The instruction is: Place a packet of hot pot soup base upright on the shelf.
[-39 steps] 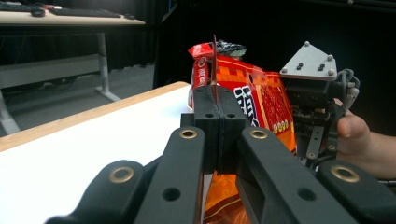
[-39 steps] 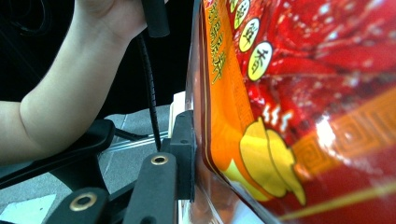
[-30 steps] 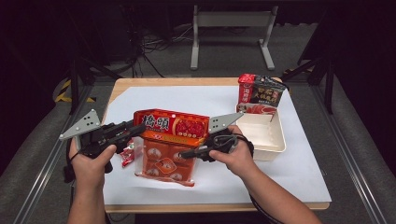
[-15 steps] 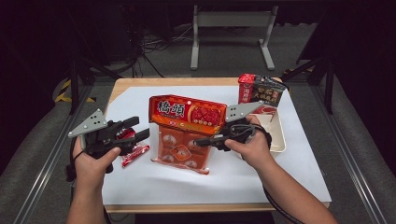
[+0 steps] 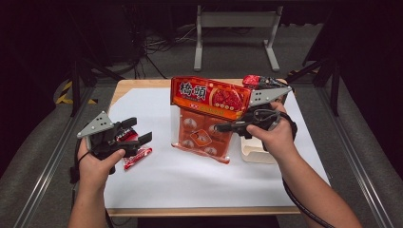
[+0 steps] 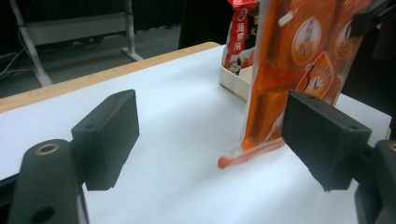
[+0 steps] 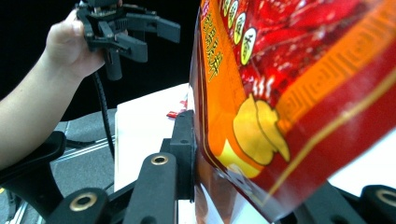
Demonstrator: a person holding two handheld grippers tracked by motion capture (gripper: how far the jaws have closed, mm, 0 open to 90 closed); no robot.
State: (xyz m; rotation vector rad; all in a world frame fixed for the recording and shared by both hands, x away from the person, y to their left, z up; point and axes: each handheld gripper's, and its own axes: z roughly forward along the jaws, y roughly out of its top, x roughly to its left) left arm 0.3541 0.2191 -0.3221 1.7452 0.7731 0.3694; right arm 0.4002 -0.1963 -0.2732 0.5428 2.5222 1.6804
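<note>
Orange-red plastic snack bag (image 5: pixel 206 118) is held clamped by the right gripper (image 5: pixel 223 127), lifted above the white table sheet (image 5: pixel 190 175). Left gripper (image 5: pixel 140 130) jaws, just opened, are spread empty, seemingly over a small red packet (image 5: pixel 137 156).

The right gripper (image 7: pixel 233 186) clamps an orange-red snack bag (image 7: pixel 299 93), apparently lifted, with the left gripper (image 7: pixel 154 32) open beyond.
</note>
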